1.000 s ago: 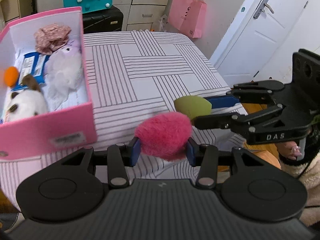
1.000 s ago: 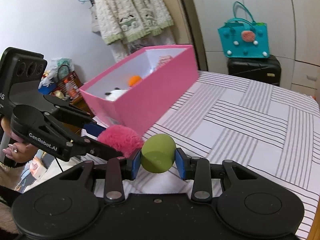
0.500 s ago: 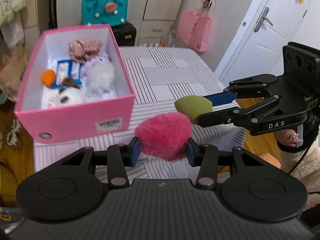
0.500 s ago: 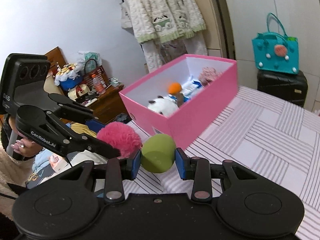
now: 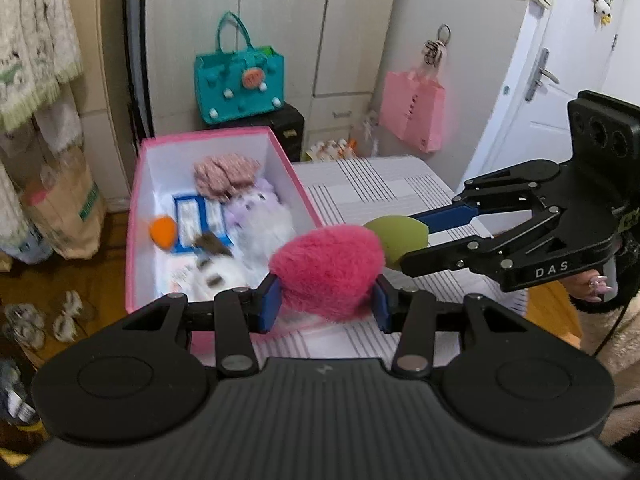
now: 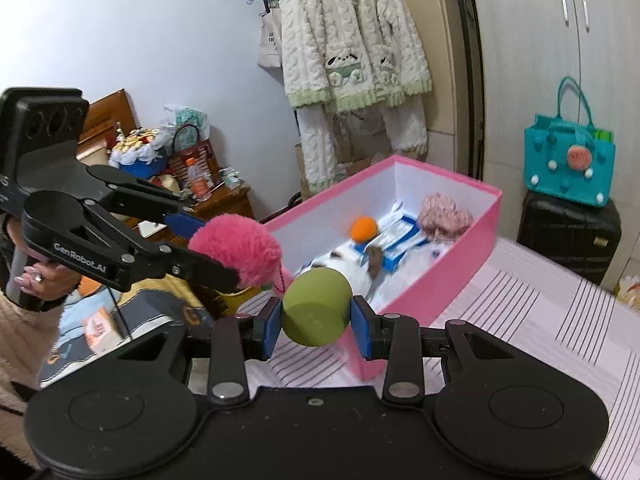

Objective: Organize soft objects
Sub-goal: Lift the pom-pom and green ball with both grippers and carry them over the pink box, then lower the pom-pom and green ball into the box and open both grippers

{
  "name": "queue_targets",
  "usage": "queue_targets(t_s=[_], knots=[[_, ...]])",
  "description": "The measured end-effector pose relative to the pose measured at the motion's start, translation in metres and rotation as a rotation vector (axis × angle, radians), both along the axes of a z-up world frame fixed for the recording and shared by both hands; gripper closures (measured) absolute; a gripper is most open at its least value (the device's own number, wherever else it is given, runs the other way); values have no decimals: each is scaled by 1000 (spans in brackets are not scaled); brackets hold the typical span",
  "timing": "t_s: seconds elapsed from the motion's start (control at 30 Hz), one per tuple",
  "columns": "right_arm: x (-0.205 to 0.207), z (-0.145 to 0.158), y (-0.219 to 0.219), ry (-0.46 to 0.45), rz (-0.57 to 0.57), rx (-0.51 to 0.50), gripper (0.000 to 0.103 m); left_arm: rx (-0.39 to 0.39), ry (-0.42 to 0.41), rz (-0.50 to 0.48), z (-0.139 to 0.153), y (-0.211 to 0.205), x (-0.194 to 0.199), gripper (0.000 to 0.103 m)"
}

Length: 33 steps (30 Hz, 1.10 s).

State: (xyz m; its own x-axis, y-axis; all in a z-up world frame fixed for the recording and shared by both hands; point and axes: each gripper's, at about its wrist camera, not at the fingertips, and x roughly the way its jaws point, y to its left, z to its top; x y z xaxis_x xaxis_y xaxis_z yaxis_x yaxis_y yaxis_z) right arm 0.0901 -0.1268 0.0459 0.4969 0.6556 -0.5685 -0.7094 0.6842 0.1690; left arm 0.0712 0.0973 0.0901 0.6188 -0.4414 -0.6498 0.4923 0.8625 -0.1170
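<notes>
Aloft — pompom [image 5: 326, 270], sponge [image 6: 316, 307] — gripped.

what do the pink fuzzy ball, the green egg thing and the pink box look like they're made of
Pink fuzzy ball: looks like synthetic plush or faux fur, with a long matte pile and a blurred outline.
Green egg thing: probably soft foam sponge, matte and smooth, with no shine or seams.
Pink box: seems to be cardboard with thin, straight, stiff walls, pink outside and plain white inside.

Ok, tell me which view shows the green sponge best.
The right wrist view: the green sponge sits centred between the right gripper's jaws, flat end on. The left wrist view shows its pointed side, partly behind the pink pompom.
</notes>
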Motion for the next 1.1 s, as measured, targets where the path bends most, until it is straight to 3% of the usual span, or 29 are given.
queue_targets(t_s=[0.17, 0.5, 0.93, 1.1], knots=[[23, 10, 13, -62, -31, -19, 61, -20, -36, 35, 1, 12, 24, 59], [92, 5, 36, -49, -80, -2, 61, 32, -22, 88, -24, 20, 90, 59], [194, -31, 79, 139, -78, -6, 61, 155, 22, 105, -72, 10, 170, 58], [225, -48, 92, 186, -103, -34, 60, 118, 90, 109, -85, 14, 188, 58]])
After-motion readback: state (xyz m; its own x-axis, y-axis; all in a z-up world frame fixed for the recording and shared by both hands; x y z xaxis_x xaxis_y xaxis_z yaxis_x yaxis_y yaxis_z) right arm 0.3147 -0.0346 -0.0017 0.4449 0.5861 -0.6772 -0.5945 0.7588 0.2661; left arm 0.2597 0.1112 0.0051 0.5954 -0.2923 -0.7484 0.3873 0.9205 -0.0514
